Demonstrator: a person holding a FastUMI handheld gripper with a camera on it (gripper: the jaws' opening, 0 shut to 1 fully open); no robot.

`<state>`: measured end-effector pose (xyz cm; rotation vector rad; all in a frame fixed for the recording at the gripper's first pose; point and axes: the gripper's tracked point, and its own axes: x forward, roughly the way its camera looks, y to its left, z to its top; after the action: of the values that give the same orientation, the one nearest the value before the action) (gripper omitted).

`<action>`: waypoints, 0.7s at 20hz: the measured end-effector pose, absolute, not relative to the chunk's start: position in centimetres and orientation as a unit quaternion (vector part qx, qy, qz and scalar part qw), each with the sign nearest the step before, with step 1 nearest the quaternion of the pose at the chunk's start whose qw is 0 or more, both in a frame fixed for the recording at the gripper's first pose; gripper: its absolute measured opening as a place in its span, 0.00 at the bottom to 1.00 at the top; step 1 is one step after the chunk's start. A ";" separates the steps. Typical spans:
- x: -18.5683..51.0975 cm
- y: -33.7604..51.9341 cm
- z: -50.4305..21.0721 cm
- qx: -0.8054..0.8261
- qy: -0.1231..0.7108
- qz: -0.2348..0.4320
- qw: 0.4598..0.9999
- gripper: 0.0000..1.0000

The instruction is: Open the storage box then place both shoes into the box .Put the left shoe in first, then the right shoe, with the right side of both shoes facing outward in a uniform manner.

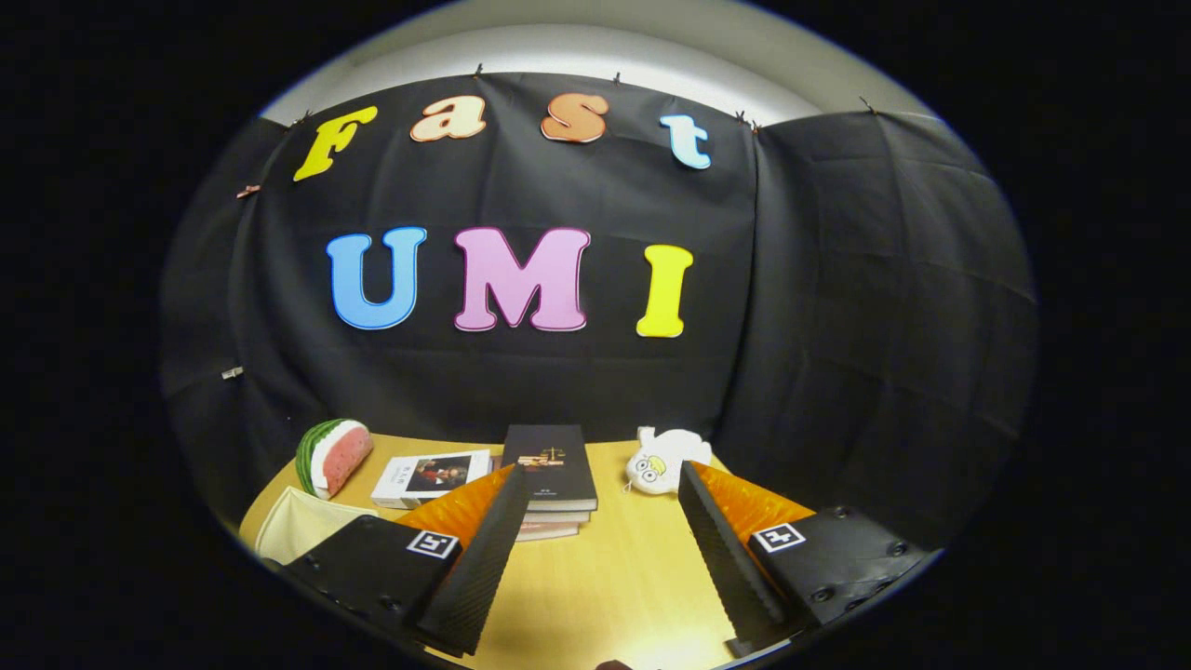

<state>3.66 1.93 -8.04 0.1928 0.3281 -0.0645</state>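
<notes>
My gripper (600, 479) is held up above a wooden table (614, 577), tilted toward the booth wall. Its two fingers stand wide apart with nothing between them, so it is open. A pale cream corner of something (298, 526) pokes out just left of the left finger; I cannot tell what it is.
Beyond the fingers, at the table's far edge, lie a watermelon-slice toy (333, 456), a white book (431, 476), a stack of books with a dark cover on top (551, 470) and a white plush toy (665, 461). The black cloth wall rises right behind them.
</notes>
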 end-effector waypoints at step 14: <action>0.2 2.3 -4.1 0.099 0.112 -0.016 0.989 0.98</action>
<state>0.22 2.29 -4.13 0.1982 0.2243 -0.0329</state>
